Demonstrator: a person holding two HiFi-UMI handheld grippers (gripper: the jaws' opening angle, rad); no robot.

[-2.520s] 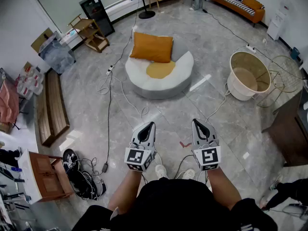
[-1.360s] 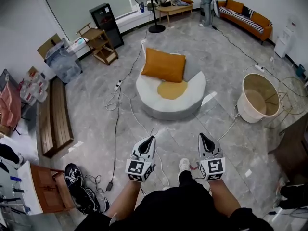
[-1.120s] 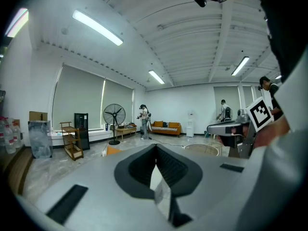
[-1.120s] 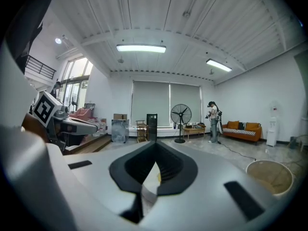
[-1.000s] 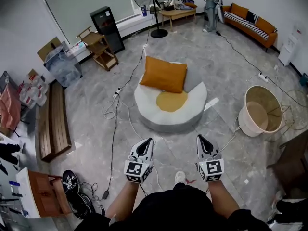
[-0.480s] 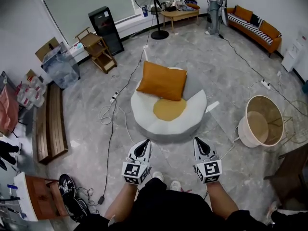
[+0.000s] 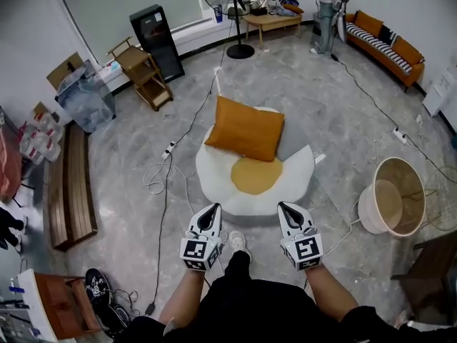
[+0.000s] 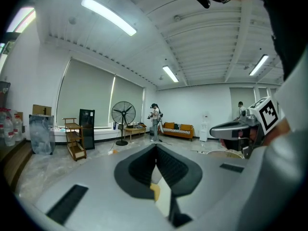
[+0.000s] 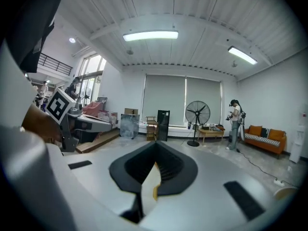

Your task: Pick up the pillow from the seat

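Only our head view shows the orange pillow [image 7: 246, 128] at the seat's [image 7: 213, 183] far edge. Our left gripper [image 7: 213, 209] and right gripper [image 7: 285, 209] point forward — jaws together, empty.

Open floor [image 7: 128, 213] ahead up to seat [image 7: 209, 183]; pillow [image 7: 245, 128] top clear (cable [image 7: 152, 181] trails left, basket [image 7: 368, 210] right).
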